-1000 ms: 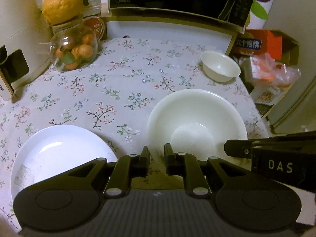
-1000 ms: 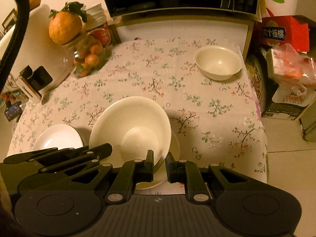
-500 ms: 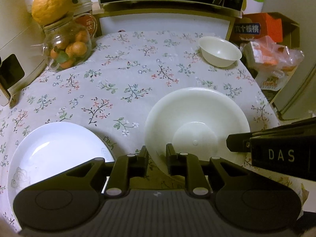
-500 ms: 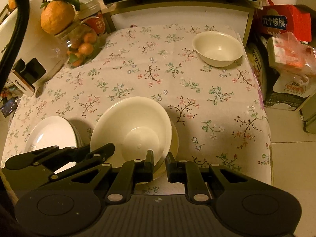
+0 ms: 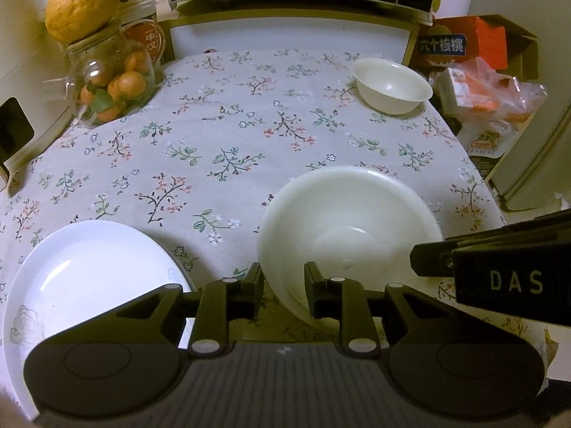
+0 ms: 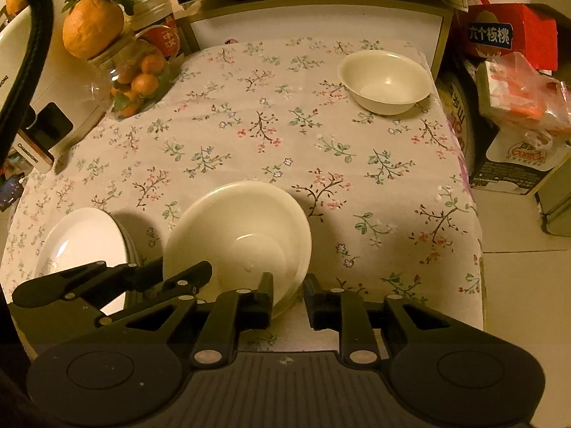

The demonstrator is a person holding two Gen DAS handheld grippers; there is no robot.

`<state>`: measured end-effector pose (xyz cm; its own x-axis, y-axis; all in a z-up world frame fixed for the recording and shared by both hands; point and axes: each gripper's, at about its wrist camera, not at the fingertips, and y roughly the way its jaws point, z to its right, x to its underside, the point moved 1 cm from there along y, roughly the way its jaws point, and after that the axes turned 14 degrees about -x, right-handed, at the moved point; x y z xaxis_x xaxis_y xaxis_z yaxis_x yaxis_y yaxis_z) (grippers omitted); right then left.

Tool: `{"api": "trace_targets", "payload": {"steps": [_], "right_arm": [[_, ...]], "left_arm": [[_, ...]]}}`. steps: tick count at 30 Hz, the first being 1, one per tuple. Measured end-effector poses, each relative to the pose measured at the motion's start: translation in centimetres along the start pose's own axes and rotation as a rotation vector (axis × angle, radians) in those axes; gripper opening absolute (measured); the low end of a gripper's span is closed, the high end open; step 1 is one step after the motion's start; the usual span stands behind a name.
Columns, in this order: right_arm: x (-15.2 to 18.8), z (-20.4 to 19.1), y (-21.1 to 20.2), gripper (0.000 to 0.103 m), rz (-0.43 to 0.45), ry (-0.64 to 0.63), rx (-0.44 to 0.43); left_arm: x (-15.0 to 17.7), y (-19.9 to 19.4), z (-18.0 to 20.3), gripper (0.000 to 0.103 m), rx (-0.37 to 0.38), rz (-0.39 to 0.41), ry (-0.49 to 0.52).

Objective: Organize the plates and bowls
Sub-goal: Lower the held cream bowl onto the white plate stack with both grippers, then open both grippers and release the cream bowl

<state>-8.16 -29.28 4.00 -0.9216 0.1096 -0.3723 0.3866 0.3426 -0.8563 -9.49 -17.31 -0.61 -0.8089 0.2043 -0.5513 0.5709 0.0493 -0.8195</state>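
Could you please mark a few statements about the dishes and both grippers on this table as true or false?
1. The large cream bowl sits nested on other dishes of the same colour. True.
2. The small bowl lies upside down. False: it stands upright near the far right corner of the floral tablecloth.
3. The white plate is to the left of the large cream bowl. True.
4. The right gripper is clamped on the small bowl. False: its jaws have just been opening, with a gap, at the near rim of the large cream bowl.
5. The left gripper holds the white plate. False: its jaws have just been opening and grip nothing.
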Motion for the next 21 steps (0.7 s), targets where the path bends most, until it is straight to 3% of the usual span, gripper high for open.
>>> {"api": "trace_targets", "payload": {"steps": [6,14,21], "right_arm": [[-0.1,0.5,-0.3,0.022,0.009,0.016,0.001],[-0.5,1.2,-1.3,0.031,0.04,0.045,-0.012],[-1.0,2.2,-2.8,0.034,0.086,0.07,-0.039]], "left_arm": [[-0.3,0.0,-0.2,0.027,0.009,0.002,-0.007],[-0.9,-0.6,-0.8,0.039,0.012,0.005,-0.043],[-2.3,-1.7,-1.7,0.043,0.035,0.029,-0.08]]}}
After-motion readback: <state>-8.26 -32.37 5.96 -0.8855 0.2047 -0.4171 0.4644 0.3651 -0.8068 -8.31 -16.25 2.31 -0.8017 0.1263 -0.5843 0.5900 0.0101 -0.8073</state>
